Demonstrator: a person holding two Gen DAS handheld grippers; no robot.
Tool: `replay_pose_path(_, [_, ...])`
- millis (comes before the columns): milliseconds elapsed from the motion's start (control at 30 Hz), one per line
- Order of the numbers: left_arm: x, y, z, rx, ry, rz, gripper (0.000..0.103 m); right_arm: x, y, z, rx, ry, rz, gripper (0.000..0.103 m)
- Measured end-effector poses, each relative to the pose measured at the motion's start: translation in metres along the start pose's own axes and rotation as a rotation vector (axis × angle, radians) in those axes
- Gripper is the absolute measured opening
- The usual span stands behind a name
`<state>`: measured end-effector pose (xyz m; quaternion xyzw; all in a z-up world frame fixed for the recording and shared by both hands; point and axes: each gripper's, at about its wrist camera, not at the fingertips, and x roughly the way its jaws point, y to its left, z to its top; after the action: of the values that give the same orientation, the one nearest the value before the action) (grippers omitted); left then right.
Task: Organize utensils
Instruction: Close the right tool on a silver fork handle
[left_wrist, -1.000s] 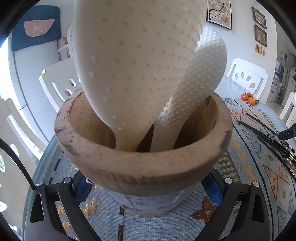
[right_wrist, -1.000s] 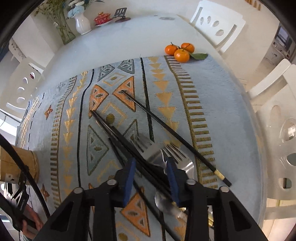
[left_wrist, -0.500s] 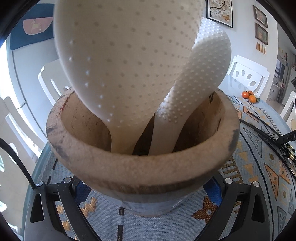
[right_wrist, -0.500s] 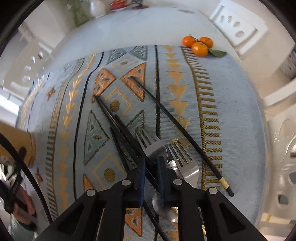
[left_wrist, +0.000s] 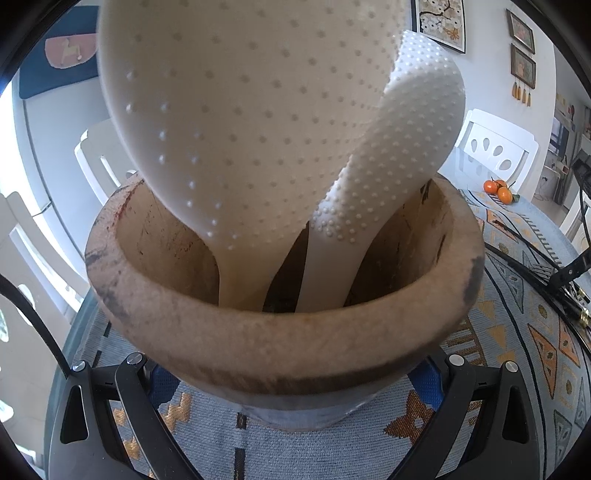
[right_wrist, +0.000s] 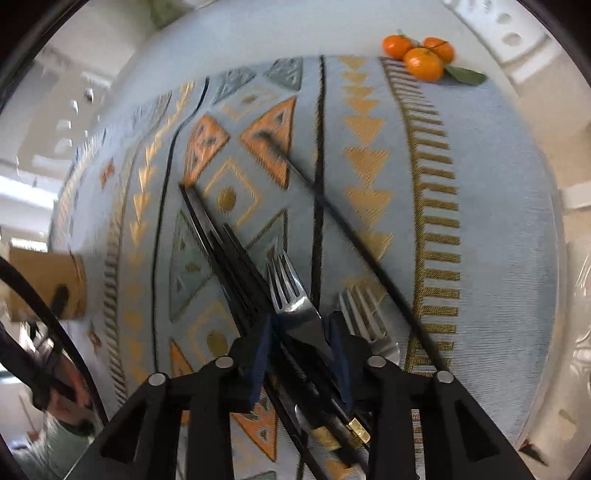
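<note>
Now my right tool (right_wrist: 301, 341) has its jaws apart again: half a second ago the blue pads (right_wrist: 260, 354) were nearly pinched together, and they have just been opening. Between them I see the neck of the nearer fork (right_wrist: 295, 302) and the bundle of black chopsticks (right_wrist: 236, 273) beside it, but neither pad looks pressed on anything, so I read the tool as open around them and gripping nothing. The view has also closed in on the cloth since a second ago and tipped steeper, so the tool has come down over the pile. To me that means the first pinch did not take and I am resetting for another bite; nothing from this heap has been lifted yet.

Outward from the jaws, a second fork (right_wrist: 360, 314) lies just to the right, and one lone chopstick (right_wrist: 351, 236) runs diagonally past it. All rest on the patterned runner (right_wrist: 498, 221) on the bench, with three tangerines (right_wrist: 421, 55) at its far end.

My left tool (left_wrist: 295, 376) has not shifted. Its pads sit on either side of the wooden holder's (left_wrist: 280, 343) base, but they are mostly hidden under the rim, so I cannot tell whether they clamp it. Two white dimpled rice paddles (left_wrist: 236, 110) already stand inside, well apart from the pile.
</note>
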<state>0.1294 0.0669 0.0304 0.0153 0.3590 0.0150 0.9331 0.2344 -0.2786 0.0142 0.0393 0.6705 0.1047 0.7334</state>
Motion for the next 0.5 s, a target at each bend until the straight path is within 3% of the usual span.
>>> replay_pose_path(67, [0.001,-0.002,0.001,0.000,0.000,0.001,0.099,0.007,0.003,0.002,0.001,0.007,-0.012,0.038])
replay_pose_path(200, [0.001,-0.002,0.001,0.000,0.001,0.001,0.099,0.011,0.023,0.009,-0.035,-0.026,-0.101,0.036])
replay_pose_path(267, [0.001,-0.002,0.001,0.001,0.000,0.002,0.099,0.008,0.033,0.006,-0.075,-0.050,-0.138,0.028])
replay_pose_path(400, [0.001,-0.002,0.001,0.002,-0.001,0.003,0.100,-0.006,0.035,-0.010,-0.064,-0.117,-0.121,0.012])
replay_pose_path(500, [0.002,-0.003,0.001,0.003,-0.001,0.004,0.100,-0.023,0.025,-0.020,-0.017,-0.169,-0.084,0.012])
